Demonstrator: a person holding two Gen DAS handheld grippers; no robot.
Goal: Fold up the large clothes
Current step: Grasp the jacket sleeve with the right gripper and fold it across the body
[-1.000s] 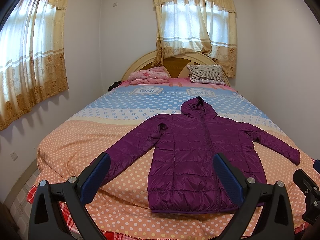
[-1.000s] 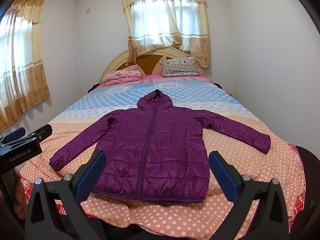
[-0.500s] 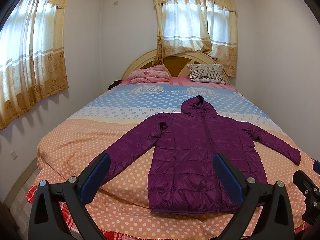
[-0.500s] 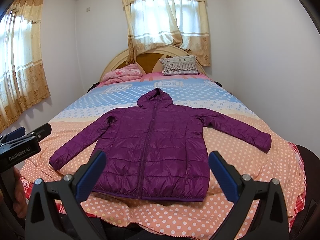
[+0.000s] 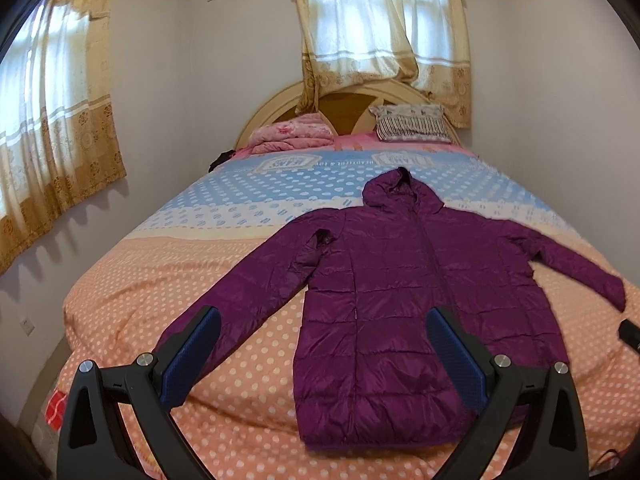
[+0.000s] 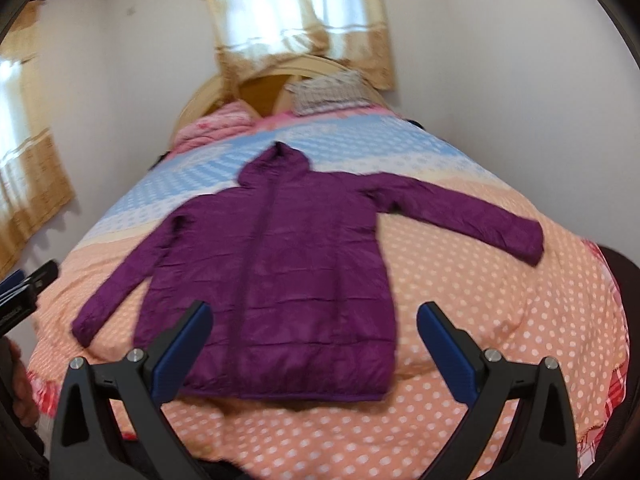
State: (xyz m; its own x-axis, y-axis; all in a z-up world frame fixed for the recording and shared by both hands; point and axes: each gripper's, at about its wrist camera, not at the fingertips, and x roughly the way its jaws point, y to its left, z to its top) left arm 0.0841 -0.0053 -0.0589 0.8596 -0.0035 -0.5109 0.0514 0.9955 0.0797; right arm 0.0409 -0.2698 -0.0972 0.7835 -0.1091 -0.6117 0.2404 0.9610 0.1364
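A purple quilted hooded jacket (image 5: 404,296) lies flat, front up and zipped, on a bed (image 5: 168,280) covered with an orange, cream and blue polka-dot sheet. Its hood points toward the rounded wooden headboard (image 5: 352,104), its hem lies near the foot of the bed, and both sleeves spread outward and down.

In the left wrist view, the left gripper (image 5: 320,352) is held above the foot of the bed, its two black fingers (image 5: 192,344) with blue pads spread wide apart and empty. The jacket's lower left half and the cuff of one sleeve show between and beyond them; the fingers do not touch the fabric.

In the right wrist view, which is blurred, the right gripper (image 6: 316,340) is also held wide apart and empty, with the jacket's hem (image 6: 288,392) framed between its fingers (image 6: 444,340), apart from the cloth. The left gripper's black body shows at that view's left edge.

A pink folded quilt (image 5: 292,136) and a striped pillow (image 5: 412,124) lie at the head of the bed, beneath yellow curtains (image 5: 384,28).
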